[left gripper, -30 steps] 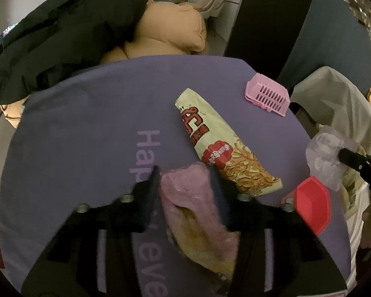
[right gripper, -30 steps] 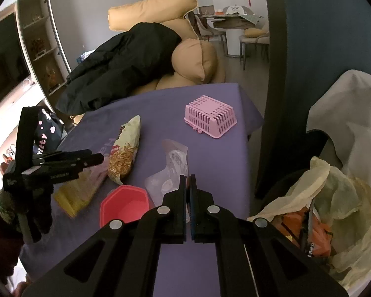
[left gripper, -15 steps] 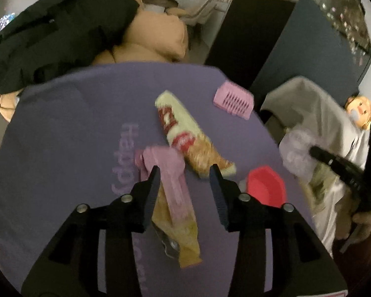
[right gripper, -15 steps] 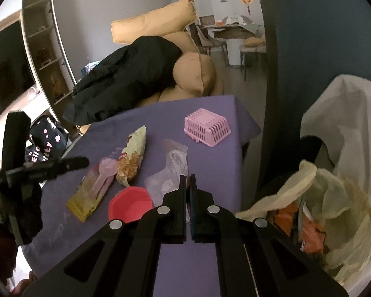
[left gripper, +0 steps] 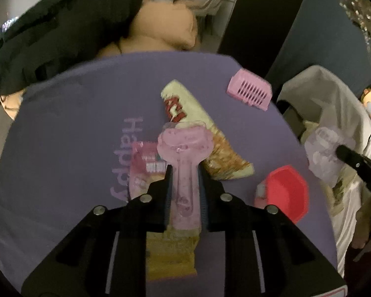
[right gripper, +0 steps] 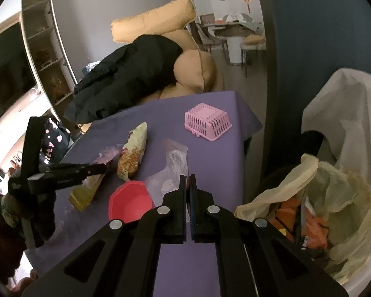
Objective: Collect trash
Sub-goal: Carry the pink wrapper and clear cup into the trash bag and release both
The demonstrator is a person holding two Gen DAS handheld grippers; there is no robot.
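Moved: left gripper jaws closing onto crinkled pink-and-yellow plastic wrapper, now pinched, above purple tablecloth.
R view: right gripper clamped on clear plastic film, near lined bin.
Risk: thin wrapper may slip, shallow grip.

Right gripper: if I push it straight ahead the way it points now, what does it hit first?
Probably the clear plastic wrapper already pinched in the right gripper; it would simply be pushed along. Beyond it lies bare purple tablecloth, then the pink basket, though depth is hard to judge.
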